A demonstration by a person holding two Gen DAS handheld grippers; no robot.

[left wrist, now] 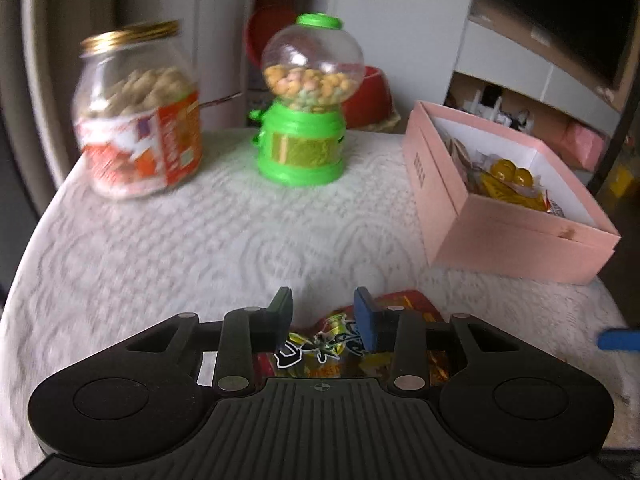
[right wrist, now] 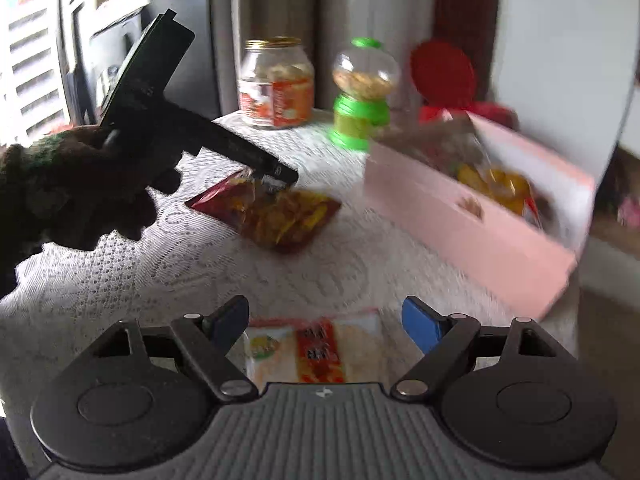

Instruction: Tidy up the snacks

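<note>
A red and yellow snack bag (left wrist: pixel 340 344) lies on the white lace tablecloth, under and between the fingers of my left gripper (left wrist: pixel 323 312). The jaws stand partly apart around the bag's upper edge. In the right wrist view the left gripper (right wrist: pixel 276 174) reaches down onto the same bag (right wrist: pixel 276 212). My right gripper (right wrist: pixel 326 320) is open over a white and red snack packet (right wrist: pixel 316 350) on the cloth. An open pink box (left wrist: pixel 500 216) holding several wrapped snacks sits at the right; it also shows in the right wrist view (right wrist: pixel 472 232).
A glass jar with a gold lid (left wrist: pixel 140 116) and a green candy dispenser (left wrist: pixel 308 104) stand at the back of the round table (left wrist: pixel 160 240). A red container (left wrist: pixel 368 96) sits behind them. The table edge curves close on both sides.
</note>
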